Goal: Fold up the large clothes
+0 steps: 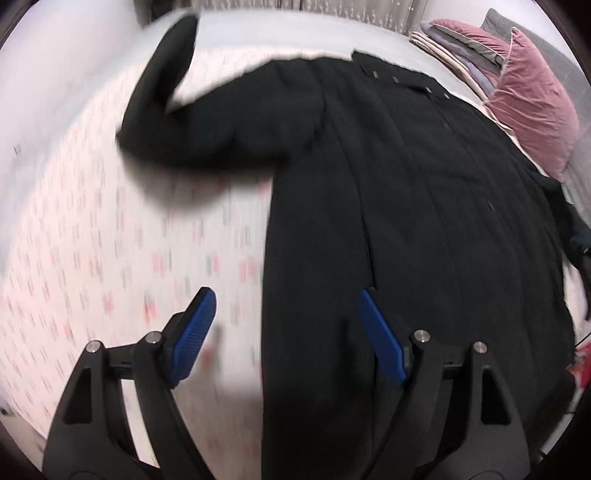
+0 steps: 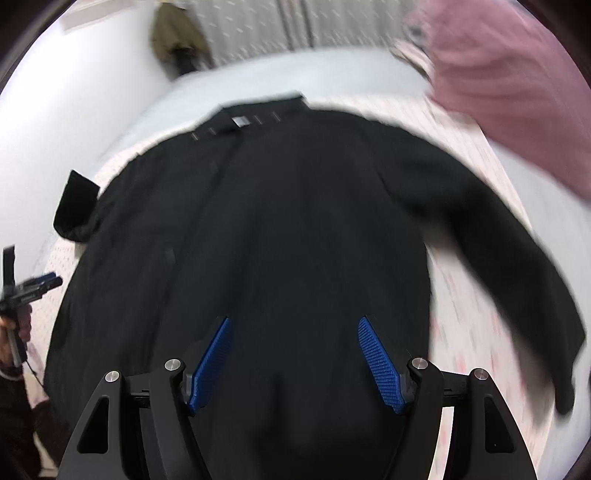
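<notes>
A large black coat [image 1: 406, 206] lies spread flat on a bed with a pink patterned sheet [image 1: 92, 240], collar at the far end. Its left sleeve [image 1: 177, 122] bends out and up over the sheet. My left gripper [image 1: 284, 295] is open and empty above the coat's left lower edge. In the right wrist view the coat [image 2: 280, 221] fills the middle and its right sleeve [image 2: 498, 251] stretches out to the right. My right gripper [image 2: 295, 325] is open and empty above the coat's lower part. The left gripper [image 2: 40, 284] shows at the left edge.
A pink velvet pillow [image 1: 532, 110] and folded bedding [image 1: 454, 48] sit at the bed's far right. The pillow [image 2: 509, 85] also shows in the right wrist view. Curtains [image 2: 295, 26] hang behind the bed. An olive garment [image 2: 173, 37] hangs at the back left.
</notes>
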